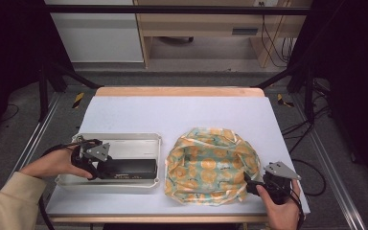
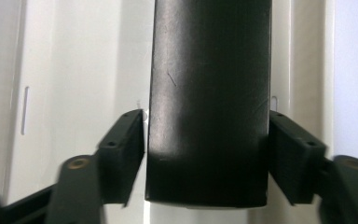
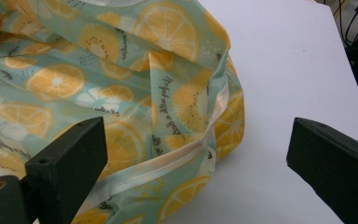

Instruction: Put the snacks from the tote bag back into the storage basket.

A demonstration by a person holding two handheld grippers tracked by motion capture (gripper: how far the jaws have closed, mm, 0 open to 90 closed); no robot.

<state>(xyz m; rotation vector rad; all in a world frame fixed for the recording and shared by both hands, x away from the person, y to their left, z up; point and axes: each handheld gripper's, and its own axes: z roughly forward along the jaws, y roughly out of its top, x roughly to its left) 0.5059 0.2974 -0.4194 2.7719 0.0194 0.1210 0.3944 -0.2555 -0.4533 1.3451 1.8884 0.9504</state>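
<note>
Black rectangular box (image 2: 208,102) lies in the shallow white tray (image 1: 124,140), between the left gripper's (image 2: 207,140) slackened jaws; released unevenly, it could shift. Right gripper (image 3: 198,158) gapes beside the orange-print cloth (image 3: 121,93).

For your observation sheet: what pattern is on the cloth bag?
Orange slices on pale green, clearest in the right gripper view: cloth bag.

the tray (image 1: 120,139) looks like pale, dull metal, though it may be plastic. the box (image 2: 209,102) in it is matt black, smooth, faintly scuffed. the cloth (image 3: 121,84) is thin printed fabric with a slight sheen. the table (image 1: 172,112) is smooth and matt.
</note>
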